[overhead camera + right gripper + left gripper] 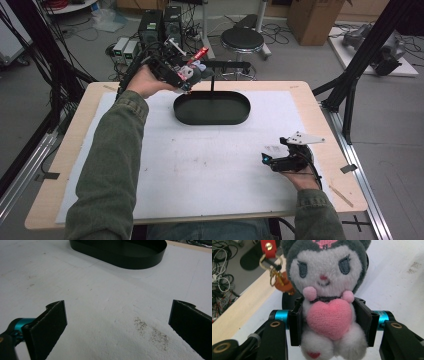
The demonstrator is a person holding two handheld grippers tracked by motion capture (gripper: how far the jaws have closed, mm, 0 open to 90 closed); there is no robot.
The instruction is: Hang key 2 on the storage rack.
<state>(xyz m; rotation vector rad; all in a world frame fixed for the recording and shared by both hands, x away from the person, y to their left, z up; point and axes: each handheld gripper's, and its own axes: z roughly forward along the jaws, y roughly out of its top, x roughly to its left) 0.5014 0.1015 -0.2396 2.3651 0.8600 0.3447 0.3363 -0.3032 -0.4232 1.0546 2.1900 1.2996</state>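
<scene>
A: We see soft, even light from overhead in the high view; the white mat (200,165) is bright, and the floor beyond it dims.

B: We note only faint shadow under the black oval tray (212,108), no glare. The high view looks soft and low in detail.

A: In the left gripper view the plush toy (325,297) is sharp, the cables behind it blurred. In the right gripper view the jaw edges near us are soft.
</scene>
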